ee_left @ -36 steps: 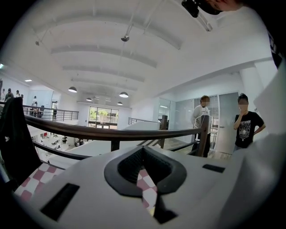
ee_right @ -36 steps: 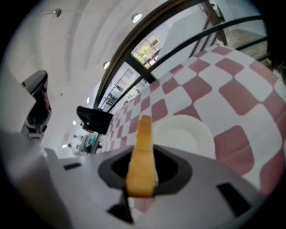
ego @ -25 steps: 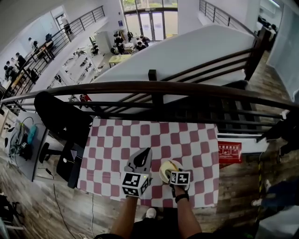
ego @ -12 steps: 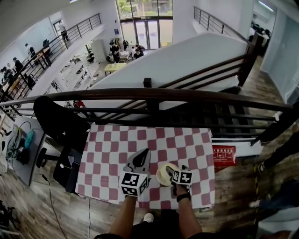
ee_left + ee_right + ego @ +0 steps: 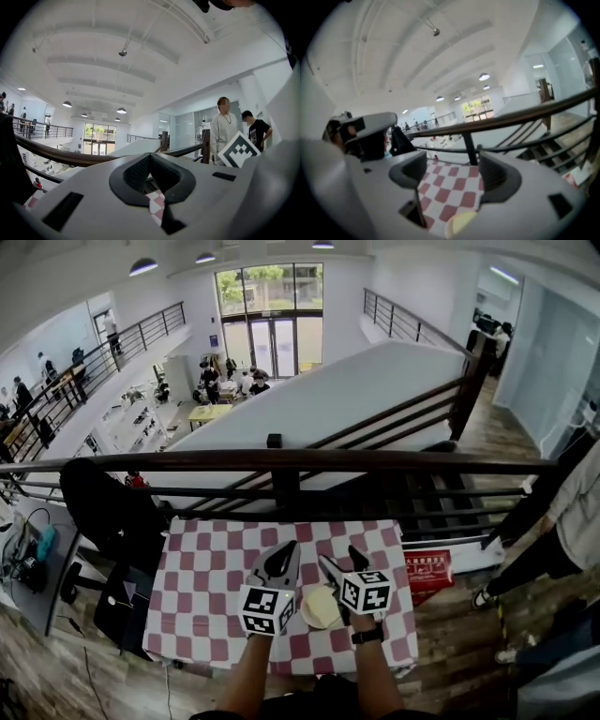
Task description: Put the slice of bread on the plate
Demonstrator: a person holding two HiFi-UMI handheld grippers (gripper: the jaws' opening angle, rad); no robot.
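Moved: right gripper, now up off the plate; a second ago it sat low over that plate and hid part of it, and now the whole pale disc shows just below it.
Also moved: left gripper, a little higher than before; the head view has tipped up, so ceiling lamps and a bystander at the right edge have come in.
Unmoved: plate, apparently on the same patch of the checked counter, near its front edge and right of the middle.
Right fingers: released and well apart, having just been closing a little from their widest; the right gripper view shows only counter checks between them.
Left fingers: clenched tip to tip, grasping nothing.
Bread: slice of bread reads as the cream patch lying on the plate; its edge cannot be told from the plate's at this size.
Step in hand, as judged: withdrawal after the set-down, with the task looking all but complete.
Method: carry the right gripper straight up and back towards the body, fingers held apart until well clear, so that no pad drags the slice or tips the plate.
Caution: left gripper hangs just beside the right one; keep the two apart while retreating.
Check: confirm the slice lies flat and wholly within the rim.
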